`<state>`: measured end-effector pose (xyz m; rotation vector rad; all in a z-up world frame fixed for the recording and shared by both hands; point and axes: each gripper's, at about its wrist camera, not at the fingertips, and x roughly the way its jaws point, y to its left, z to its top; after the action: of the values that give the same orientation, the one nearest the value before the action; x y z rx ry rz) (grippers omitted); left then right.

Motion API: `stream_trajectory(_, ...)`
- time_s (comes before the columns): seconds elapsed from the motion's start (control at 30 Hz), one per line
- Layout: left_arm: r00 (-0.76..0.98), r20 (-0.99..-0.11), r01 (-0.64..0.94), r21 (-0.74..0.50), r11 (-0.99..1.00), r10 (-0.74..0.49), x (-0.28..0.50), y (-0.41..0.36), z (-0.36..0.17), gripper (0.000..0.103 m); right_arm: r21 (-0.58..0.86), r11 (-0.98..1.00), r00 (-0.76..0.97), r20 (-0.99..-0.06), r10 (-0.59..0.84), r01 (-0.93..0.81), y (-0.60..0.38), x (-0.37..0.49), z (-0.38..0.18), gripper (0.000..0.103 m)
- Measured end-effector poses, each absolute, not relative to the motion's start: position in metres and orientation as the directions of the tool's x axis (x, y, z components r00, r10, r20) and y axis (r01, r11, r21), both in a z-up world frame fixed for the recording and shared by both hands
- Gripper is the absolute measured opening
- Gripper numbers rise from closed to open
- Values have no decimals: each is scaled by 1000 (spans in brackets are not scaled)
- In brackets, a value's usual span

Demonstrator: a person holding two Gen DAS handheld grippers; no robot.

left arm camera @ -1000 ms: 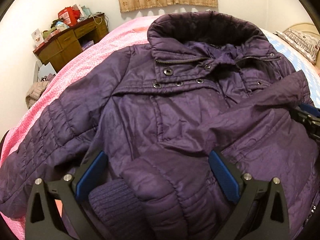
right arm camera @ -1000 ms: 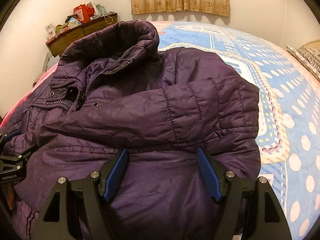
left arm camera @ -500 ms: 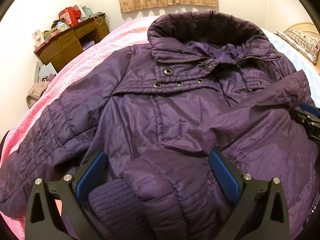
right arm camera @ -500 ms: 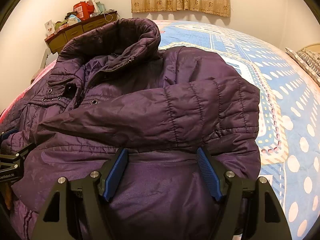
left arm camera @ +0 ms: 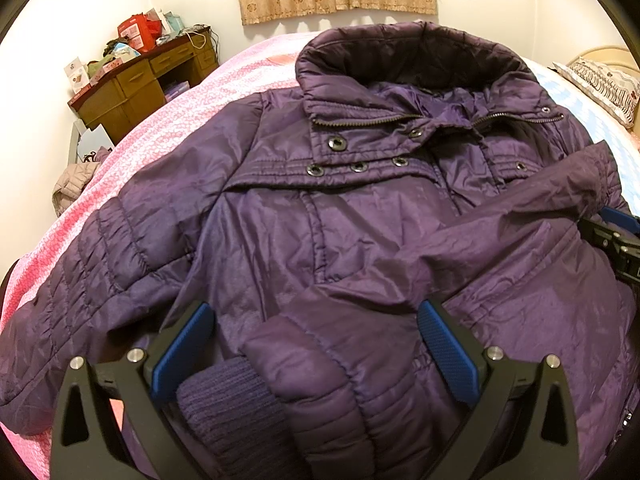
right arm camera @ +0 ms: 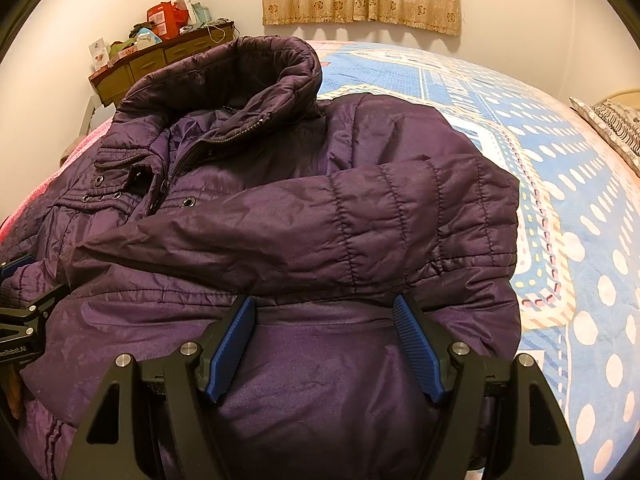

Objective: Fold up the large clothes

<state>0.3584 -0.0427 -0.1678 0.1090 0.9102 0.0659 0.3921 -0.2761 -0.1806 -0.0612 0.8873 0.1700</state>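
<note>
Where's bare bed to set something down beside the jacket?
Free: blue dotted bedspread right of the purple jacket, out to the pillow; pink cover strip between the outstretched sleeve and desk. Crowded: the centre, under the jacket.

I see a large dark purple padded jacket [left arm camera: 344, 216] lying front side up on the bed, its tall quilted collar [left arm camera: 408, 52] standing open at the far end. The zip is partly undone below the collar, and a row of metal snaps [left arm camera: 356, 166] runs across the chest flap. One sleeve [right arm camera: 320, 232] is folded across the body from the right, its quilted section at the right edge. Its ribbed knit cuff [left arm camera: 236, 408] lies at the near edge. The other sleeve [left arm camera: 80, 292] stretches out to the left over the pink cover.
</note>
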Motion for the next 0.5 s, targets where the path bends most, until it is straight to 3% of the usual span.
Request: stream_trajectory(0.5,579,-814,16,76,997,53,356,-30,-152,102,-55,984,578,-814,54,-169,-270,387,-169,73)
